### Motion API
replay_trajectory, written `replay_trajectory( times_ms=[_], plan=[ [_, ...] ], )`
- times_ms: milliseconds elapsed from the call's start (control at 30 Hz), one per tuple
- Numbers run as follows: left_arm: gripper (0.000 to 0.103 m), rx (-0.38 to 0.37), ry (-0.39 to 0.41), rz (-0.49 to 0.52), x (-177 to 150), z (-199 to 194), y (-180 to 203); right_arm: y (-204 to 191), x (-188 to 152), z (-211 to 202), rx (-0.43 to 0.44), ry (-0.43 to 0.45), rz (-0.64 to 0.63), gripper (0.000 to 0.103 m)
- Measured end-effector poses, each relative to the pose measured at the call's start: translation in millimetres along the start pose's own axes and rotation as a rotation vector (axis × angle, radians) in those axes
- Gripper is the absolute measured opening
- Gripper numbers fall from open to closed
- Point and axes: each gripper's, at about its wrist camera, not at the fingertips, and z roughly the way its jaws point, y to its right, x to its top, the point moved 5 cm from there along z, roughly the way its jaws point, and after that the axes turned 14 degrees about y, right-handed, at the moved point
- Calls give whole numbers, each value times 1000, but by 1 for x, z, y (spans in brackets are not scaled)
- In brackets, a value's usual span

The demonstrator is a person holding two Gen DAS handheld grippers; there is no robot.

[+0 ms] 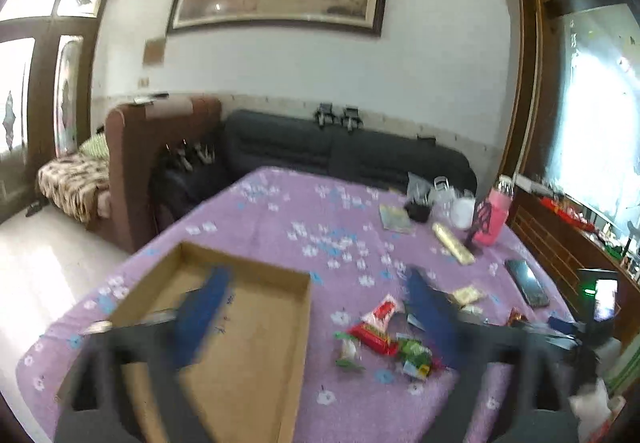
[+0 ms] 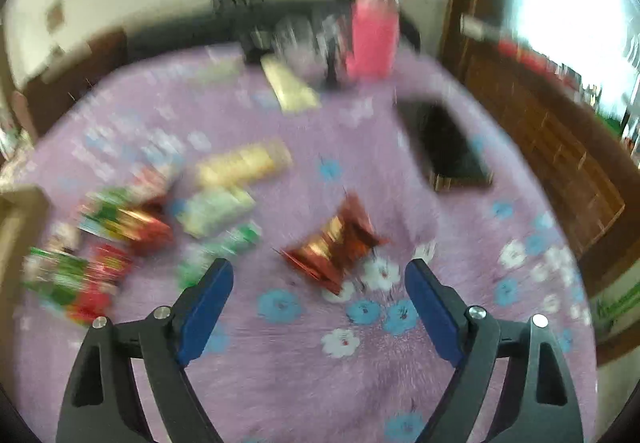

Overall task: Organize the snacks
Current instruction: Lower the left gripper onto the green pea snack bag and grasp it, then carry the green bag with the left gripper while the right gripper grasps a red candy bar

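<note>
lilac tabletop cloth [image 2: 400, 203] with blue and white flowers; brown cardboard box [image 1: 248, 323]; shiny red-gold snack packet [image 2: 332, 247]; pink bottle [image 2: 374, 39].

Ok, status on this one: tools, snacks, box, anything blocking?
Left tool open, empty, above the cardboard box. Right tool open, empty, near the red-gold snack packet. Snack pile loose on the cloth; box looks empty. Nothing blocking.

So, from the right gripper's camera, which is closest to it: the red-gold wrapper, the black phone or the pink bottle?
1. Red-gold wrapper: on the cloth just ahead of the open right gripper, between its fingers' line.
2. Black phone: farther back, to the right.
3. Pink bottle: standing at the table's far edge, slightly right.
</note>
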Motion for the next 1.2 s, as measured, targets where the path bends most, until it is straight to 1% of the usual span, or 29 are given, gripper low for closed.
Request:
replay_trajectory(
  times_ms=[33, 67, 100, 133, 167, 200, 233, 300, 333, 367, 400, 433, 467, 567, 633, 667, 700, 733, 767, 867, 933, 1133, 1200],
  plan=[
    [103, -7, -32, -6, -3, 5, 2, -4, 3, -8, 32, 34, 11, 92],
    [102, -30, -89, -21, -8, 13, 2, -12, 7, -16, 111, 59, 42, 98],
    [102, -46, -155, -39, -16, 21, 3, -21, 9, -15, 171, 19, 63, 98],
    [102, -53, -192, -53, -22, 25, 4, -27, 8, -12, 194, -17, 67, 98],
    [102, -57, -195, -60, -25, 25, 4, -36, 7, -8, 250, -69, 82, 98],
    [102, -60, -191, -65, -28, 26, 3, -41, 6, -5, 286, -90, 99, 94],
    [99, -70, -192, -70, -29, 27, 3, -49, 4, 0, 320, -118, 115, 91],
    [93, -91, -211, -80, -34, 29, 4, -65, -2, 15, 380, -196, 134, 67],
    [86, -98, -224, -84, -37, 30, 5, -74, -7, 19, 396, -225, 142, 62],
    [78, -110, -242, -92, -40, 32, 4, -80, -11, 25, 405, -250, 144, 56],
    [75, -119, -263, -101, -44, 34, 4, -87, -17, 32, 407, -278, 141, 55],
    [67, -128, -276, -108, -47, 34, 5, -93, -23, 35, 400, -291, 141, 54],
    [61, -146, -300, -124, -51, 37, 5, -97, -26, 38, 399, -301, 141, 54],
    [59, -155, -328, -134, -61, 38, 7, -106, -38, 44, 389, -337, 136, 54],
    [59, -167, -344, -132, -66, 40, 11, -107, -41, 49, 392, -346, 146, 50],
    [59, -178, -354, -127, -69, 41, 14, -107, -42, 50, 401, -349, 157, 37],
    [59, -184, -362, -117, -72, 42, 19, -106, -43, 51, 417, -367, 168, 19],
    [59, -189, -370, -107, -74, 44, 23, -105, -44, 53, 423, -382, 172, 17],
    [59, -196, -378, -100, -77, 45, 27, -103, -45, 52, 418, -387, 169, 17],
    [59, -228, -405, -60, -87, 52, 44, -96, -46, 46, 403, -368, 155, 17],
    [59, -238, -428, -19, -94, 60, 53, -90, -48, 42, 407, -364, 169, 17],
    [59, -304, -499, 74, -118, 85, 90, -65, -51, 27, 413, -347, 226, 17],
    [59, -302, -537, 103, -128, 96, 101, -57, -51, 22, 418, -338, 247, 17]
  ],
)
